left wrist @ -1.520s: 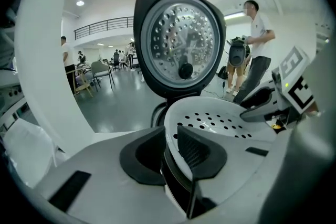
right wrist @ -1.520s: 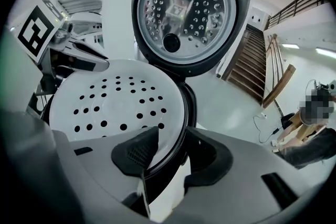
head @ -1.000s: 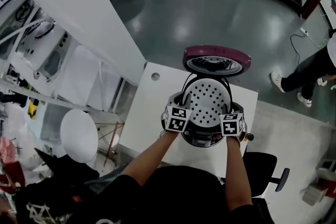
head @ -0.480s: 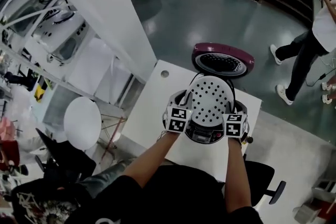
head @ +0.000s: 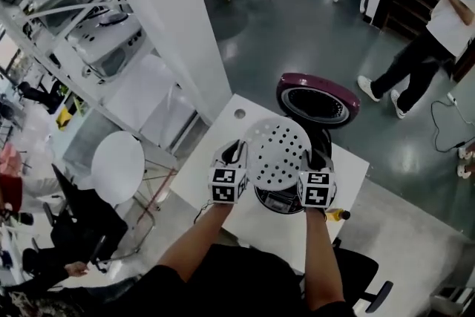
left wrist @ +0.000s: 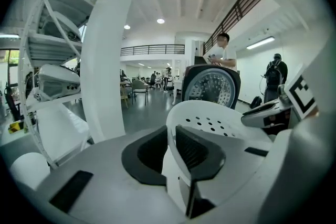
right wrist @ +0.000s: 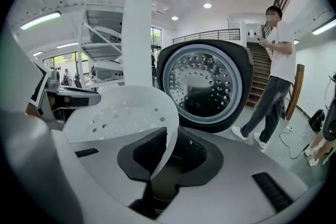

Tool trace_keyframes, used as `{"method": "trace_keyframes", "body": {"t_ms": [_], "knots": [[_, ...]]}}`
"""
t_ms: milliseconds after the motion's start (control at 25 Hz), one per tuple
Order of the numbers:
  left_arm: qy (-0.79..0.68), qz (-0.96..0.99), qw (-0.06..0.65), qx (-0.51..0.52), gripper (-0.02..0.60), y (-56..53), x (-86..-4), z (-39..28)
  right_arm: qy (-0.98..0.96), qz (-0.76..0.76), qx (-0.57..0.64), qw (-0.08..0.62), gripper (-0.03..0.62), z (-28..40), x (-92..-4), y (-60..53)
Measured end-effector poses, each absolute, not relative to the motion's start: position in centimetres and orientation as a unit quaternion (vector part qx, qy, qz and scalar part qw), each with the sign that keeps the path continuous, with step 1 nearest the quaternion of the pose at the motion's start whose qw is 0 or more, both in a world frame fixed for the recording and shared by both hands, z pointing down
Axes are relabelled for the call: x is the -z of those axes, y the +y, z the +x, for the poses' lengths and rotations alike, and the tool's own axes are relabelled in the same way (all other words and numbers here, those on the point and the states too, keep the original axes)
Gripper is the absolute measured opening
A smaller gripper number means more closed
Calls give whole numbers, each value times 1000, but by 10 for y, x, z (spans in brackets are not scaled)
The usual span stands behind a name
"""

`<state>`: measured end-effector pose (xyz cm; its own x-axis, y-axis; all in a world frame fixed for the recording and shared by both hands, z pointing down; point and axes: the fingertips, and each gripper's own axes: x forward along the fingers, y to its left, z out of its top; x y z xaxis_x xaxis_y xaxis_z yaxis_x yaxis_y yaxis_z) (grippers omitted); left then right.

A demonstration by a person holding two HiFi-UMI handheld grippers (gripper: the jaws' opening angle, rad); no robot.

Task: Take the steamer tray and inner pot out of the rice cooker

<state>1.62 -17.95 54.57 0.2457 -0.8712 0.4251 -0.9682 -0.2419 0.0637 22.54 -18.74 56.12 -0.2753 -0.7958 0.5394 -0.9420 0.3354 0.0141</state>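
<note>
Steamer tray: the white, round, perforated plastic steamer tray (head: 278, 152) is held in the air just above the rice cooker, its dished side seen from above in the head view.
Rice cooker: the dark, round rice cooker (head: 276, 203) is seen on the white table (head: 226, 126), directly beneath the tray, with its maroon-rimmed hinged lid (head: 318, 100) stood open behind.
Inner pot: it is hidden under the tray and is made out in no view; it is judged not yet taken out.
Left hand-held gripper: the left hand-held gripper (head: 236, 154) is nearly closed, and the tray's thin near-left rim is pinched between its dark pads.
Right hand-held gripper: the right hand-held gripper (head: 318, 158) has just been closing its jaws, and the tray's near-right rim is clamped between them.
Key relation: the tray is spread forward from both grippers and spans the gap between them; being round, it has no long axis, and neither hand is nearer.
Next move, as judged: the tray is to be carried sideways to bare table, with both grips kept level.
Surroundings: a person (head: 419, 48) is seen standing on the floor beyond the table.
</note>
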Motion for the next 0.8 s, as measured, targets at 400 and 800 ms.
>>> {"method": "trace_keyframes", "body": {"t_ms": [400, 800], "knots": [[-590, 780, 179, -105, 44, -191, -546, -36, -787, 550, -162, 228, 48, 173, -548, -203], [-538, 814, 195, -103, 46, -237, -560, -108, -753, 586, -183, 237, 49, 101, -562, -226]]}}
